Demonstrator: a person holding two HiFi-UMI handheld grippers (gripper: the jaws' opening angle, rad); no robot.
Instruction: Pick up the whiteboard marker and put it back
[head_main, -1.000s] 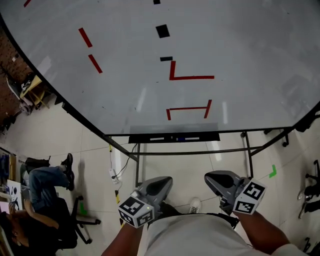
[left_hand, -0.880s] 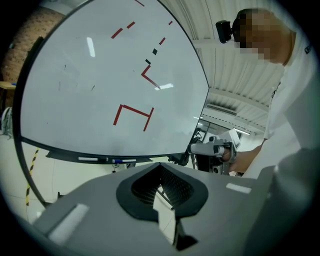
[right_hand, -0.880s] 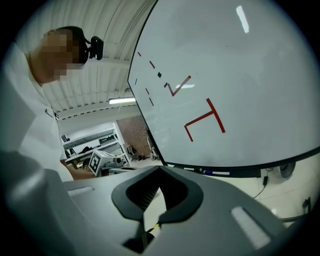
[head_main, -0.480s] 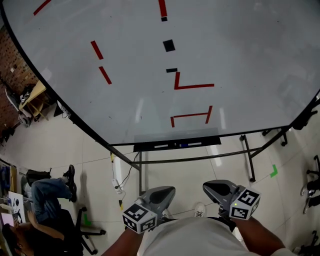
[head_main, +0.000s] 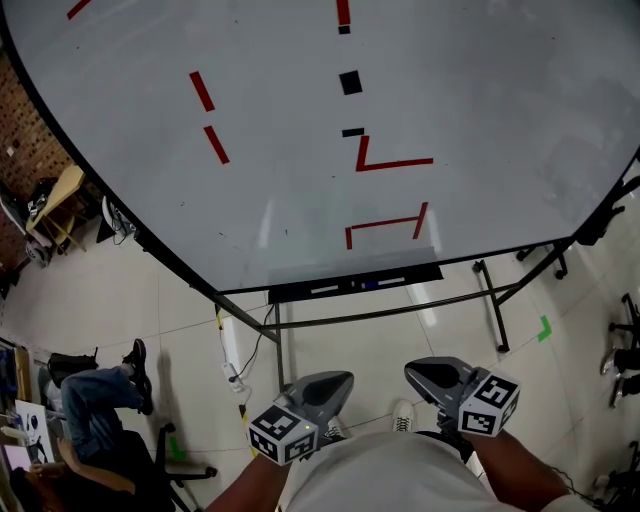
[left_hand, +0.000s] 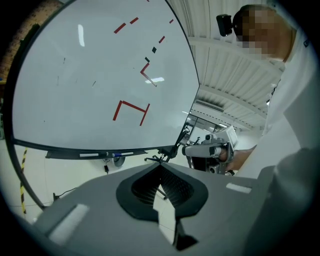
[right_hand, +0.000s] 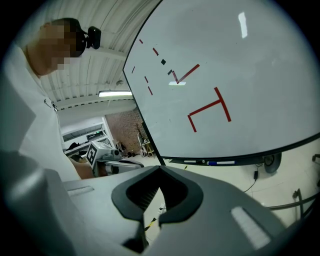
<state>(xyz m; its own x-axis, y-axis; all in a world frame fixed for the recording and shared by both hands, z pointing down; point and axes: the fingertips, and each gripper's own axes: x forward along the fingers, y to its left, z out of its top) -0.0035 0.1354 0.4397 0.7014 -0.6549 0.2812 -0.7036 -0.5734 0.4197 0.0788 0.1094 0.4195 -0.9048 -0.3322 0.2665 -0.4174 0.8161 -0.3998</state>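
Note:
A whiteboard (head_main: 300, 150) with red lines and black marks stands ahead of me. Its black tray (head_main: 400, 277) runs along the bottom edge and holds a white marker (head_main: 324, 289) and a blue-capped marker (head_main: 370, 284). The blue-capped marker (right_hand: 220, 162) also shows in the right gripper view, and the tray (left_hand: 65, 154) in the left gripper view. Both grippers hang low near my body, well short of the tray. My left gripper (head_main: 338, 381) is shut on nothing. My right gripper (head_main: 418, 371) is likewise shut and holds nothing.
The whiteboard's metal stand (head_main: 277, 340) and a cable (head_main: 240, 350) are below the tray. A seated person's legs (head_main: 95, 390) and an office chair (head_main: 165, 460) are at the lower left. Green tape (head_main: 544, 328) marks the floor at the right, near more chair bases (head_main: 625, 350).
The head view has shifted, so the whiteboard and tray sit a little lower and to the right. Both grippers stay shut near my body, slightly lower in the frame.

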